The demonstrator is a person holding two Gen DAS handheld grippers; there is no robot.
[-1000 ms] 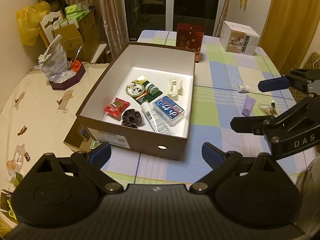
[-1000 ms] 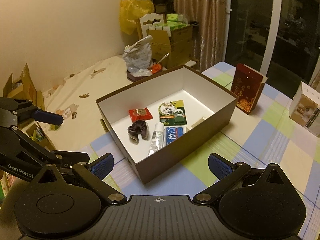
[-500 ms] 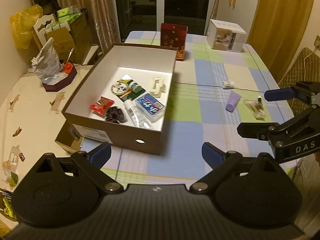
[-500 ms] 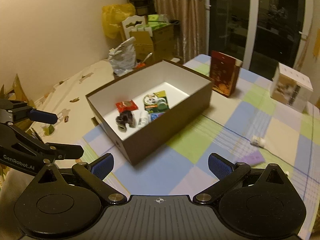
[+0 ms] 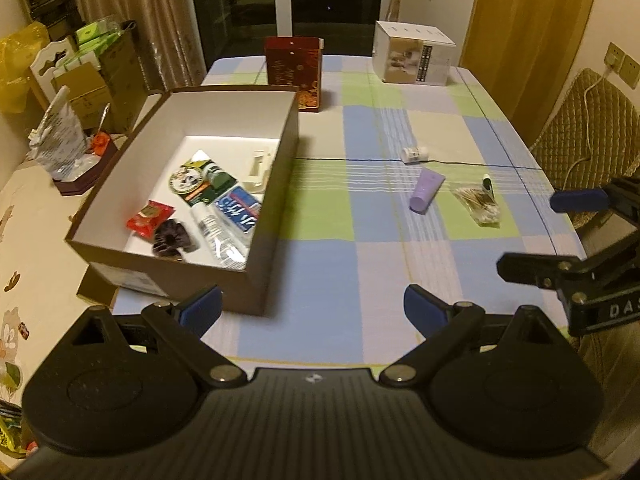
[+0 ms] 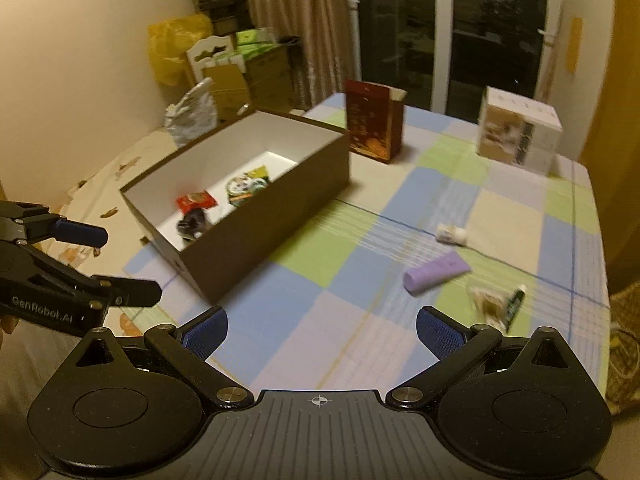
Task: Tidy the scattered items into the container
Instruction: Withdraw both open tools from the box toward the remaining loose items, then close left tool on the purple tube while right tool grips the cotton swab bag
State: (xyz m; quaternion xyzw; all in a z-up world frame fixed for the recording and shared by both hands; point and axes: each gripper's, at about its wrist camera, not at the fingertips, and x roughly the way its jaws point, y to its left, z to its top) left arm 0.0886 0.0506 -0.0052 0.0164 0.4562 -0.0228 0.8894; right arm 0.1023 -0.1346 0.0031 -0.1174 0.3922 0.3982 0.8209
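A brown open box [image 5: 276, 216] [image 6: 280, 216] with a white inside stands on the left of the checked table and holds several items: a red packet [image 5: 150, 214], a dark scrunchie [image 5: 172, 238], tubes and a blue pack [image 5: 238, 208]. Loose on the cloth to its right lie a purple tube [image 5: 426, 190] [image 6: 436, 272], a small white bottle [image 5: 414, 155] [image 6: 451, 234], a clear bag of sticks [image 5: 478, 202] [image 6: 486, 300] and a green-tipped stick [image 5: 488, 182] [image 6: 514, 302]. My left gripper [image 5: 312, 312] [image 6: 128, 264] and right gripper [image 6: 322, 330] [image 5: 536, 236] both hover open and empty above the table's near edge.
A dark red carton [image 5: 294, 74] [image 6: 374, 120] and a white carton [image 5: 414, 58] [image 6: 518, 134] stand at the table's far end. A wicker chair [image 5: 588, 132] is at the right. Cardboard boxes [image 5: 100, 80] and a foil bag [image 5: 60, 140] crowd the left beyond a patterned bed sheet [image 5: 24, 216].
Both views have swung right, away from the box, bringing the purple tube, small bottle and bag of sticks into view. Both grippers stay open.
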